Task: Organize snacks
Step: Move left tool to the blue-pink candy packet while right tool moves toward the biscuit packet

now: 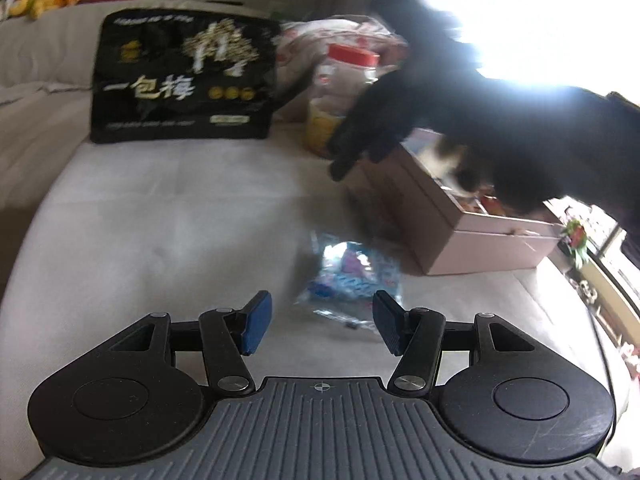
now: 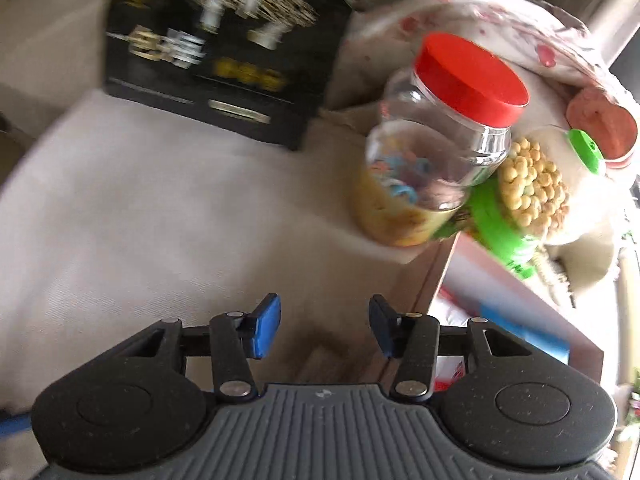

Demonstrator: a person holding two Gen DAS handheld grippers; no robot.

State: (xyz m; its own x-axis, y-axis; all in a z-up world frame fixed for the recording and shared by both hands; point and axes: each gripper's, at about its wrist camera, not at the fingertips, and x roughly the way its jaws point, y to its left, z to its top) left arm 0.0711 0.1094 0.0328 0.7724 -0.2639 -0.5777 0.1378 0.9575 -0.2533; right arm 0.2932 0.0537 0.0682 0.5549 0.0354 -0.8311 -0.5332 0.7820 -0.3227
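Your left gripper [image 1: 322, 322] hangs above the beige cushioned surface [image 1: 160, 208] with fingers apart and nothing between them; a small blue-and-white snack packet [image 1: 352, 276] lies just ahead of its tips. Your right gripper [image 2: 324, 326] is also spread and empty, positioned over the edge of the cardboard box [image 2: 436, 276]. A red-lidded clear jar [image 2: 436, 140] stands beside the box, near a black snack bag [image 2: 224, 48] propped upright further back. Both views are blurred.

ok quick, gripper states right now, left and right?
Left gripper: open, empty, above the blue snack packet.
Right gripper: open, empty, by the cardboard box.
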